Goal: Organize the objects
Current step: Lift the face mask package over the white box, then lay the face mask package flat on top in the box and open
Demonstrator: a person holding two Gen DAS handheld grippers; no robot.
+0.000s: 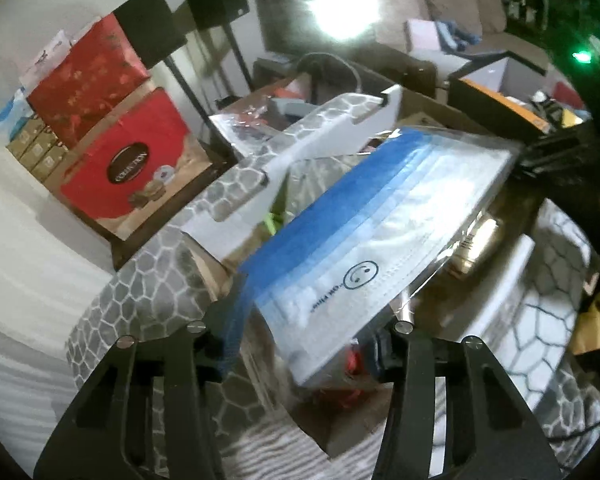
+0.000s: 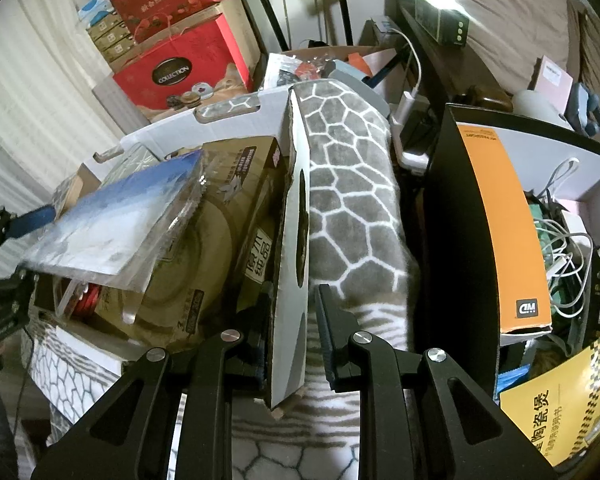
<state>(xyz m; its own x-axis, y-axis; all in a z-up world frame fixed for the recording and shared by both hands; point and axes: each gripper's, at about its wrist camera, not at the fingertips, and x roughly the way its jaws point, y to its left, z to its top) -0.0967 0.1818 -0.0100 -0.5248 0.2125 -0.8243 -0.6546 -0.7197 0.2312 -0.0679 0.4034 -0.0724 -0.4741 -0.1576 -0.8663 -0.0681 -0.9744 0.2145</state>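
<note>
Above the open box [image 2: 204,240], the left claw [image 1: 300,332] grips the mask pack [image 1: 384,216], long axis pointing forward, while the right claw [image 2: 292,320] straddles the box flap [image 2: 294,240], jaws not fully closed.

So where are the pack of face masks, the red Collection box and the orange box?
Pack of face masks [image 1: 380,216], left wrist view, white middle.
Red Collection box [image 2: 180,76], right wrist view, front face.
Orange box [image 2: 500,220], right wrist view, orange side.

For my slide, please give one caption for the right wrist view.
Right hand-held gripper straddles the patterned box flap, while a face mask pack hangs over the open box.
</note>
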